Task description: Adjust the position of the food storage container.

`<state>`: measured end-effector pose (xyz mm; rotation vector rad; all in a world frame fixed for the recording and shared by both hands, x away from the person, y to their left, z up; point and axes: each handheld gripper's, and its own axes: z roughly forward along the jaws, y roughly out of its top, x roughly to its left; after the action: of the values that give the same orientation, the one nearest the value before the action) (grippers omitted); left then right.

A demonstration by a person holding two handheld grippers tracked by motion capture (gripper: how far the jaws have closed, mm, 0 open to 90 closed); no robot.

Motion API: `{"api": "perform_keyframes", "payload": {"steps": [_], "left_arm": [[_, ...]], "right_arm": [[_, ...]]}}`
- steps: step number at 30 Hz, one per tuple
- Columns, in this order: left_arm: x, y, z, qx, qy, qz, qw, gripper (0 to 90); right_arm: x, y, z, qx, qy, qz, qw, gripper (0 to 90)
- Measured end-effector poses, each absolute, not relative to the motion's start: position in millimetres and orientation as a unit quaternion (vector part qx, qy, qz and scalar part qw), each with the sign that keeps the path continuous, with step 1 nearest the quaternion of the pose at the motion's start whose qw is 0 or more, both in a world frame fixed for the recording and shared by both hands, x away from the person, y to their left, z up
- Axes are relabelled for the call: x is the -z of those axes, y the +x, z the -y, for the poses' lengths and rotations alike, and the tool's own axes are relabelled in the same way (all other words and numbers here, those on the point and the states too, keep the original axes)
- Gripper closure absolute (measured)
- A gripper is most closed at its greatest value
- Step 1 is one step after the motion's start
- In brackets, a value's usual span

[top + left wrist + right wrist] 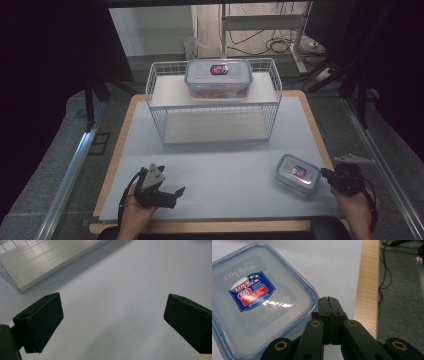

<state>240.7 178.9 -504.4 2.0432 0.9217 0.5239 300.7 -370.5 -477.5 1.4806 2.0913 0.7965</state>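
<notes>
A pale grey-topped table (pixel 220 160) with a light wooden edge carries a white wire basket rack (pixel 214 102) at its far middle, and on the rack's upper shelf sits a large clear plastic lidded container with a red and blue label (pixel 218 78), something orange-red showing through its wall. At the near right of the table lies a small clear plastic container with a blue-rimmed lid and a red and blue label (pixel 298 173), flat on the surface and well apart from the rack. The right claw (pixel 327 174), held in the person's right hand (pixel 356 210), is just beside that small container's right edge; in the right gripper view its jaws are pressed together with nothing between them, tips next to the lid's blue rim (pixel 312 293), and I cannot tell whether they touch it. The left claw (pixel 177 192), in the person's left hand (pixel 132 215) at the near left, has its jaws spread wide over bare table, pointing right, with the rack's lower shelf (pixel 42 260) beyond them in the left gripper view.
</notes>
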Motion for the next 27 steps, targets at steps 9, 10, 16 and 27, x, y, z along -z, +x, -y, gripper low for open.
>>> {"api": "perform_keyframes", "payload": {"steps": [9, 10, 16, 27], "left_arm": [[505, 242, -176, -0.207, 0.814, -0.362, 0.405, 2.4], [505, 242, -176, -0.207, 0.814, -0.362, 0.405, 2.4], [505, 241, -177, -0.209, 0.813, -0.362, 0.404, 2.4], [505, 242, -175, -0.207, 0.816, -0.359, 0.403, 2.5]], "right_arm": [[483, 309, 346, -0.303, 0.516, -0.776, 0.201, 89.6], [483, 310, 342, -0.304, 0.512, -0.779, 0.199, 89.6], [485, 307, 334, -0.301, 0.508, -0.785, 0.187, 89.6], [486, 298, 331, -0.304, 0.517, -0.785, 0.156, 89.6]]}}
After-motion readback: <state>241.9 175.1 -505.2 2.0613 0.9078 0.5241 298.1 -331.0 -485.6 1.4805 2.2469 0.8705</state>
